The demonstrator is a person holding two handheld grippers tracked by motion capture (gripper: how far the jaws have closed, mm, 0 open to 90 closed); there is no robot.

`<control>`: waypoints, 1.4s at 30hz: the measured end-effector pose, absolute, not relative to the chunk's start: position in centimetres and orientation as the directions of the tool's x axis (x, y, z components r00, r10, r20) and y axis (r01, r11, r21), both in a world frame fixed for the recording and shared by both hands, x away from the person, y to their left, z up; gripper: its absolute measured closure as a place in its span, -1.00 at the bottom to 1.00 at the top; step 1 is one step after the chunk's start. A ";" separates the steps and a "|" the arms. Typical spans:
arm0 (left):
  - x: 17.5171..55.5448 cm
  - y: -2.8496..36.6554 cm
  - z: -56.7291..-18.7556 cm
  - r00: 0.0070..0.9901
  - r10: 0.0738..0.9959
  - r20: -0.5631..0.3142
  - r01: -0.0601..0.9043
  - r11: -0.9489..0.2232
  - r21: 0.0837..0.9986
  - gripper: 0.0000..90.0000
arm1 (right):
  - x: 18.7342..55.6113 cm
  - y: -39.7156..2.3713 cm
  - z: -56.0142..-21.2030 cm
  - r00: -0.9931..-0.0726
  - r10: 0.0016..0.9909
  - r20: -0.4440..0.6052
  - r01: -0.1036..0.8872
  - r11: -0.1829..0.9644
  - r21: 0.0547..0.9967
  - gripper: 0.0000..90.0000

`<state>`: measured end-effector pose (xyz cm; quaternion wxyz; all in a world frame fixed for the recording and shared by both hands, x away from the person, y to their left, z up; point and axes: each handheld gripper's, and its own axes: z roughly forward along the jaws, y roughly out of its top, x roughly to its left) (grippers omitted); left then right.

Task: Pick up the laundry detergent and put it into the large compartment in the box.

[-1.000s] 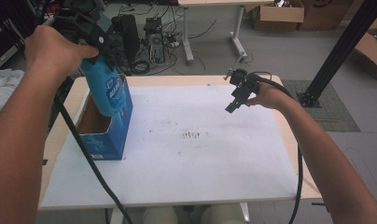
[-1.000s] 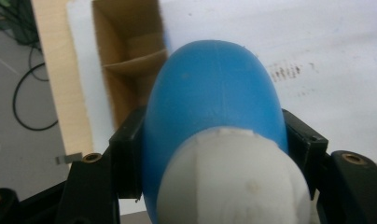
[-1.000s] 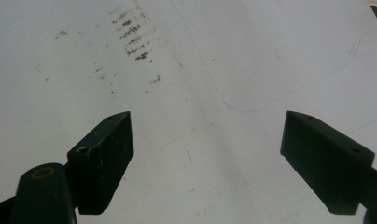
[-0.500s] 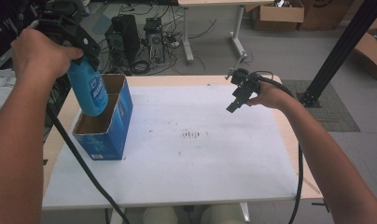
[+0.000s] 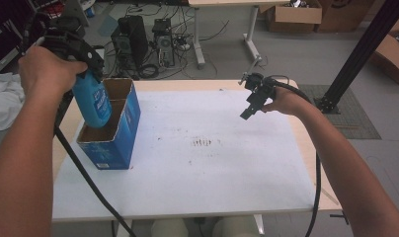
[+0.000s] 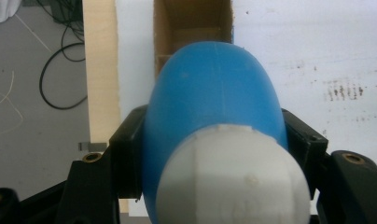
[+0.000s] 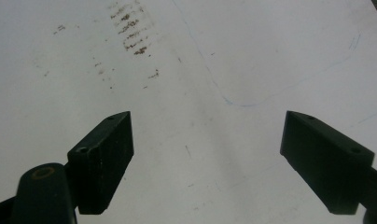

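My left gripper is shut on a blue plastic bottle with a white cap, gripping it near the top. The bottle hangs upright, its base dipping into the open top of a blue cardboard box at the table's left side. In the left gripper view the bottle sits between both jaws, with the box's brown inside beyond it. My right gripper is held above the table's right half, open, nothing between its jaws.
The white tabletop has dark smudges near its middle and a faint blue pen line. Computer towers and cables lie on the floor behind the table. A black post stands at the right.
My left hand has carried the bottle left and down, from beside the box's front to over its open top, where its base now enters. The right gripper has stayed put.
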<state>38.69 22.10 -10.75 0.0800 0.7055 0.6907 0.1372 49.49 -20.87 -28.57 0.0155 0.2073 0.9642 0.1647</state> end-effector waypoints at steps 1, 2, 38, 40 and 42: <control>38.7 22.2 -11.0 0.007 0.997 0.080 0.952 -0.031 0.304 -0.15 | 49.5 -20.9 -28.6 -0.914 0.404 0.037 0.393 0.861 0.322 -0.62; 38.7 22.2 -11.2 0.005 0.997 0.076 0.951 -0.028 0.308 -0.15 | 49.5 -21.0 -28.6 -0.913 0.406 0.036 0.395 0.860 0.323 -0.62; 39.8 23.2 -21.9 0.052 0.996 0.073 0.952 -0.072 0.297 -0.15 | 49.3 -21.6 -28.9 -0.907 0.419 0.034 0.409 0.861 0.303 -0.62; 39.8 23.2 -22.7 0.052 0.996 0.069 0.951 -0.071 0.300 -0.15 | 49.3 -21.7 -29.0 -0.908 0.418 0.032 0.407 0.861 0.304 -0.62; 39.9 23.4 -23.4 0.051 0.997 0.064 0.952 -0.068 0.298 -0.15 | 49.3 -21.7 -29.0 -0.909 0.416 0.030 0.405 0.863 0.302 -0.62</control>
